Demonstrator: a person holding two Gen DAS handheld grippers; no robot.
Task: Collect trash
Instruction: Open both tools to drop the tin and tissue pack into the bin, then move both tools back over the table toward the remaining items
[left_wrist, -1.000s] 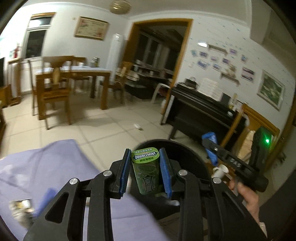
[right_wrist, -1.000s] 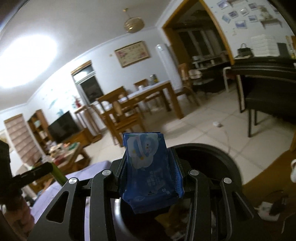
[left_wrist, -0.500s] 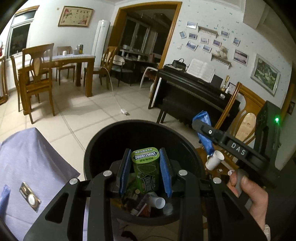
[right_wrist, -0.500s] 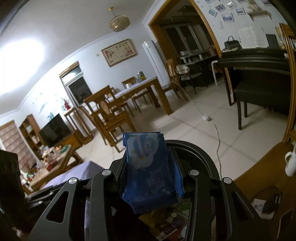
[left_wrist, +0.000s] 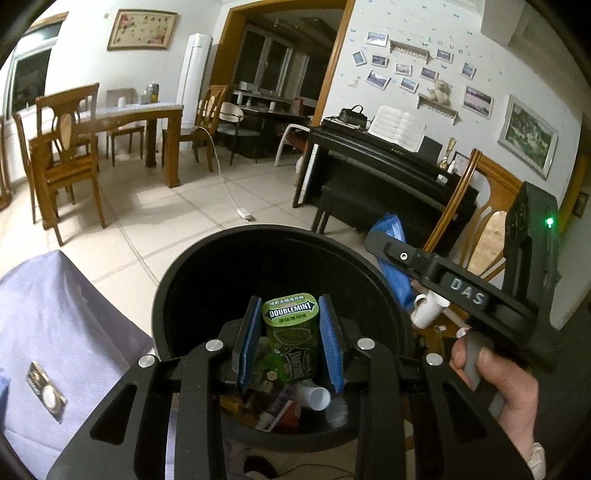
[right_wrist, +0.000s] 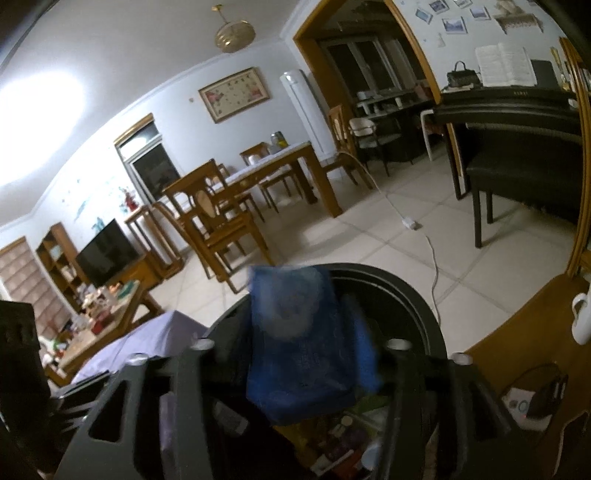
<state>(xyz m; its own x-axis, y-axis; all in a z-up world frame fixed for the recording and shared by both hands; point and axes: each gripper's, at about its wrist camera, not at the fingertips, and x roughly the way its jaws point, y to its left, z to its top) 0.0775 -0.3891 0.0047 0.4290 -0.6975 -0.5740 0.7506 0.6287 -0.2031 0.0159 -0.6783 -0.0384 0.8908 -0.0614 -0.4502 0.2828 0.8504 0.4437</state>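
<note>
The black round bin (left_wrist: 192, 295) is sitting on the tiled floor just beside the corner of a lavender-covered surface (left_wrist: 55, 314), and its open mouth is filling the lower middle of both wrist views. Inside, at the bottom, a heap of trash (left_wrist: 288, 402) is lying, with a small white paper cup (left_wrist: 314, 397) on its side among wrappers.

The left gripper (left_wrist: 290, 341) is hanging over the near rim of the bin, its blue pads (left_wrist: 246, 339) pressing on both sides of a green Doublemint gum bottle (left_wrist: 291, 339), which is standing upright between them above the bin's opening.

The right gripper (right_wrist: 295, 354) is reaching over the bin's right rim, held by a hand (left_wrist: 495, 376) on its handle. Its jaws are opening at this moment, and the blue wrapper packet (right_wrist: 295, 339) is sitting between them, blurred, over the bin's mouth; the pads are no longer pressing on it. In the left wrist view the same packet is showing as a blue strip at that gripper's tip, just beside the bin's far right rim.

A small foil packet (left_wrist: 46, 393) is lying flat near the left edge of the lavender surface.
</note>
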